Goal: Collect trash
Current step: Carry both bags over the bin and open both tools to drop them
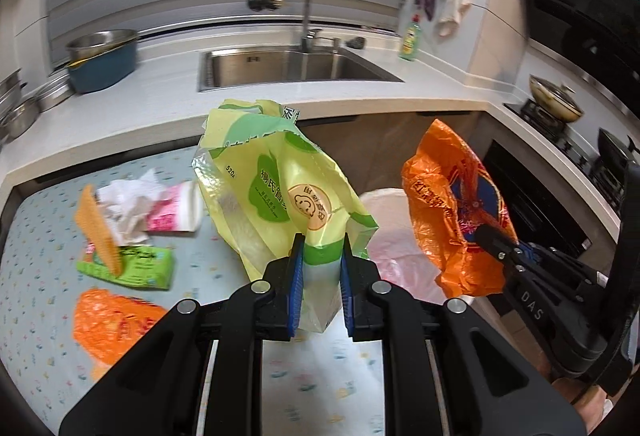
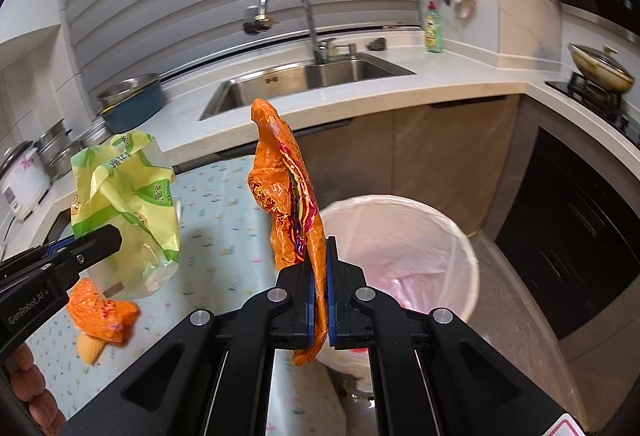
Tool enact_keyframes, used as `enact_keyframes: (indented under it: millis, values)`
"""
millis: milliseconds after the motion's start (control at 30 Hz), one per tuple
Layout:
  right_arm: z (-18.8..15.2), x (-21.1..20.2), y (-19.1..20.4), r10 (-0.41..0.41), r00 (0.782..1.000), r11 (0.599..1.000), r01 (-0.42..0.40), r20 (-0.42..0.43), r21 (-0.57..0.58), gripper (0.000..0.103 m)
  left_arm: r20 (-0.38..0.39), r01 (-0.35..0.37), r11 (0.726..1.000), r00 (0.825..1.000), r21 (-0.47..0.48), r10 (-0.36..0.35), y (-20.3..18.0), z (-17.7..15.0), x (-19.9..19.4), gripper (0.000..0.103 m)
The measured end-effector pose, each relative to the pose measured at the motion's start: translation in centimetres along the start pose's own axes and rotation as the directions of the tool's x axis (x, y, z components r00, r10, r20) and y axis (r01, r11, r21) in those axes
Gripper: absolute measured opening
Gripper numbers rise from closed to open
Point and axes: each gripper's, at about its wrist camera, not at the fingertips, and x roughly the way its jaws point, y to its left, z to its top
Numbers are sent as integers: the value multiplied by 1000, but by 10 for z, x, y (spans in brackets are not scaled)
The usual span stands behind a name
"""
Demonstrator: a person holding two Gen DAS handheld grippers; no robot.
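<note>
table (image 1: pixel 36 244) with patterned cloth; white-lined bin (image 2: pixel 460 236) stands just off its right edge. left gripper (image 1: pixel 320 248) pinches a yellow-green bag (image 1: pixel 276 188), lifted above the table near that edge. right gripper (image 2: pixel 319 252) is pressed onto an orange wrapper (image 2: pixel 292 196), held up beside the bin rim. second orange wrapper (image 1: pixel 108 324), green pack (image 1: pixel 140 268), tissue (image 1: pixel 128 204) and pink cup (image 1: pixel 176 212) lie toward the table's left side.

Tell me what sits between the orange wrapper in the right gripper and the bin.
Nothing. In the right wrist view the orange wrapper hangs beside the bin, with only tablecloth edge and open air between.
</note>
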Motion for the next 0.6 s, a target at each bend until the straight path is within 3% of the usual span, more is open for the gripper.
enact_keyframes:
  millis: [300,600]
  values:
    - [-11,-1,-51,-58,998,996,58,-14,72,4,-57,107,992,993,70,-103,-57,-1,31,16]
    - [-15,3,-69,-73,997,993,75,-20,93,4,-104,140,985,986,96,-130,-81,-4,56,16]
